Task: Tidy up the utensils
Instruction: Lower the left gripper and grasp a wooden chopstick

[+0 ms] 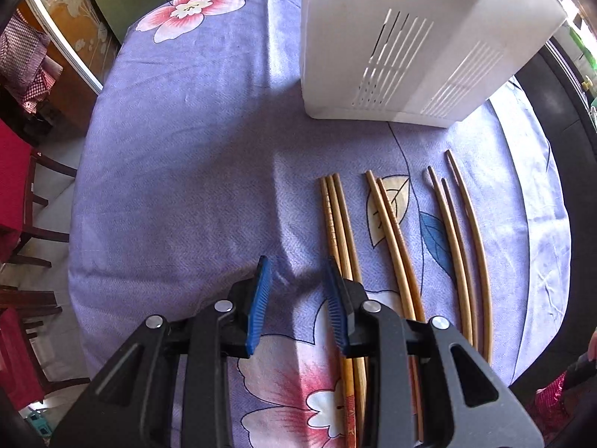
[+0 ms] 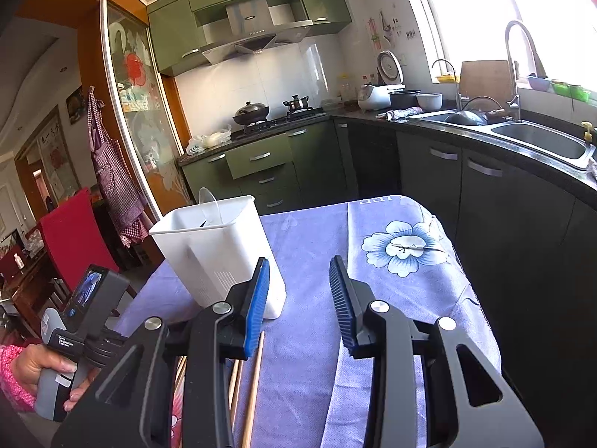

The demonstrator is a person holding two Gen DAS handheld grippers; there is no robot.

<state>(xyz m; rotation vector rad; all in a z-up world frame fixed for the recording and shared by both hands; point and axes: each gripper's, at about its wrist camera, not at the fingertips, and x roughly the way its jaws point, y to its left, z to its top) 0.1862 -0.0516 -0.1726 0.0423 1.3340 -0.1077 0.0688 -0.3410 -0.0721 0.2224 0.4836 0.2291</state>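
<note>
while both claws gape empty, the left claw (image 1: 296, 280) hovers beside chopsticks (image 1: 341, 224) near the holder (image 1: 410, 48).

A: Identify the finger hardware on the left gripper (image 1: 296, 280).
B: Two black moulded fingers, each faced with a blue ribbed pad (image 1: 260, 300). Round silver pivot screws (image 1: 223, 305) sit at the linkage joints. The outer arms are matte black with triangular cut-outs.

A: Does the right gripper (image 2: 298, 280) match?
B: Same construction: black fingers, blue ribbed pads, silver screws.

A: Describe the handheld unit seen from the right wrist.
B: A grey grip body (image 2: 56, 373) with a white printed label and a small lit screen (image 2: 87, 287) on top. The hand (image 2: 35, 367) on it wears a pink patterned sleeve (image 2: 11, 377).
</note>
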